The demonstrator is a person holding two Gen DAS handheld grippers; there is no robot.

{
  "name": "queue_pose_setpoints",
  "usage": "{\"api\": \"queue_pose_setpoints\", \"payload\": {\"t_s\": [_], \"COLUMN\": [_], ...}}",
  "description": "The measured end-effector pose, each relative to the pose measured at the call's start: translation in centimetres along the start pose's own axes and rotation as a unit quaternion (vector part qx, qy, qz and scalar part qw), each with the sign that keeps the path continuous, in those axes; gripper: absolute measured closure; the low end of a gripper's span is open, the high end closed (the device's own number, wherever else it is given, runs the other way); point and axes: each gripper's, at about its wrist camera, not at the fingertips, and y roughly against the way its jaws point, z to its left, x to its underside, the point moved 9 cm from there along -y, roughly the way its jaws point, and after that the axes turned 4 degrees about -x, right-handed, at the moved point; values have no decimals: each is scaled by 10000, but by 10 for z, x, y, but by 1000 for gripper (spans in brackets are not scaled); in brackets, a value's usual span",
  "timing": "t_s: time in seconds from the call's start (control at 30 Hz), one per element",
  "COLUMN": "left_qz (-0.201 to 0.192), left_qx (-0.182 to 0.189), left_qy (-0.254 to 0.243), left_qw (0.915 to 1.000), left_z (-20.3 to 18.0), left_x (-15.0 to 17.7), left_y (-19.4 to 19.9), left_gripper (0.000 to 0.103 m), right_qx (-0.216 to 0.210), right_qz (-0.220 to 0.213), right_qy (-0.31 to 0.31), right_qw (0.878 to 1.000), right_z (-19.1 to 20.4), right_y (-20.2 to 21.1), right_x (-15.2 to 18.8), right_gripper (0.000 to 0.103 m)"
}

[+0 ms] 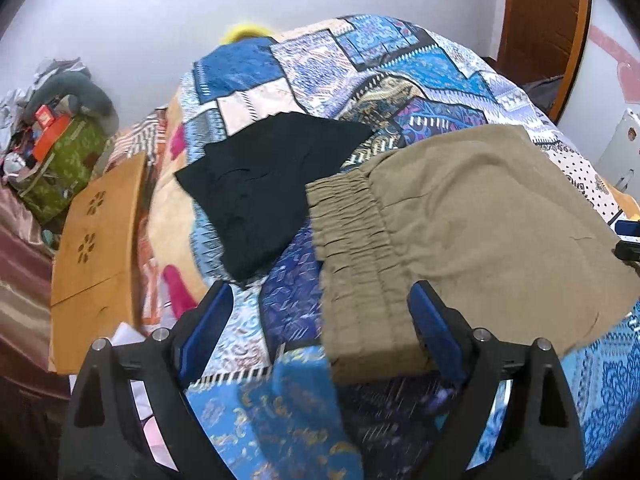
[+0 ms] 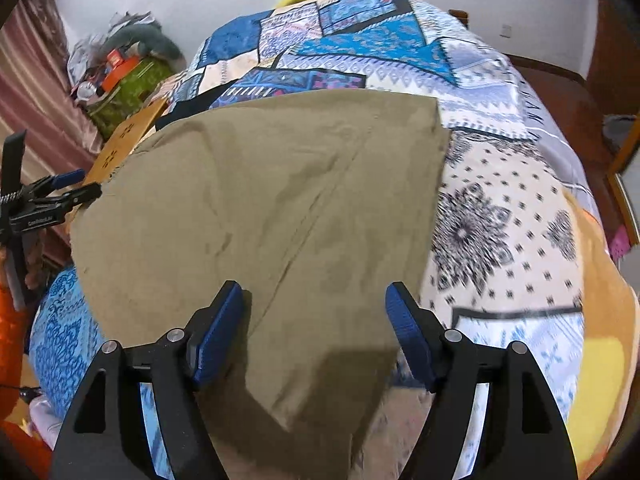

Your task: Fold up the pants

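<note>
Olive-khaki pants with an elastic waistband lie on the patchwork bedspread. My left gripper is open over the waistband end, its fingers astride the near corner. In the right wrist view the pants spread flat across the bed, and my right gripper is open above their near leg end. The left gripper shows at the pants' left edge in that view.
A black folded garment lies on the bed left of the khaki pants. A wooden board and a cluttered green bag stand at the left bedside. A wooden door is at the far right.
</note>
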Motion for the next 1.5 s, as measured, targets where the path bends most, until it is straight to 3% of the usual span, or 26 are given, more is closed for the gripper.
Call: {"api": "queue_pose_setpoints", "payload": {"t_s": [0.13, 0.27, 0.43, 0.73, 0.97, 1.1, 1.27, 1.5], "left_qz": [-92, -127, 58, 628, 1059, 1235, 1553, 1429], "left_qx": [79, 476, 932, 1979, 2673, 2845, 3114, 2920], "left_qy": [323, 800, 990, 1239, 1641, 1820, 2359, 2560], "left_qw": [9994, 9956, 9907, 9703, 9436, 9331, 9073, 9104], "left_z": [10, 10, -12, -48, -60, -65, -62, -59], "left_x": [3, 3, 10, 40, 53, 47, 32, 12], "left_y": [18, 35, 40, 31, 19, 7, -13, -30], "left_gripper": [8, 5, 4, 4, 4, 2, 1, 2], "right_qx": [56, -101, -339, -5, -153, -215, -253, -325], "right_qz": [-193, -573, -954, -223, -112, -103, -109, -101], "right_qy": [39, 245, 562, 1181, 1064, 1027, 1024, 973], "right_qw": [9998, 9980, 9933, 9927, 9941, 9944, 9944, 9947], "right_z": [10, 37, 78, 102, 96, 100, 101, 99], "right_y": [14, 30, 30, -32, -36, -37, -37, -39], "right_x": [-4, -23, -46, -22, -14, -12, -10, -10], "right_gripper": [32, 32, 30, 30, 30, 29, 28, 28]}}
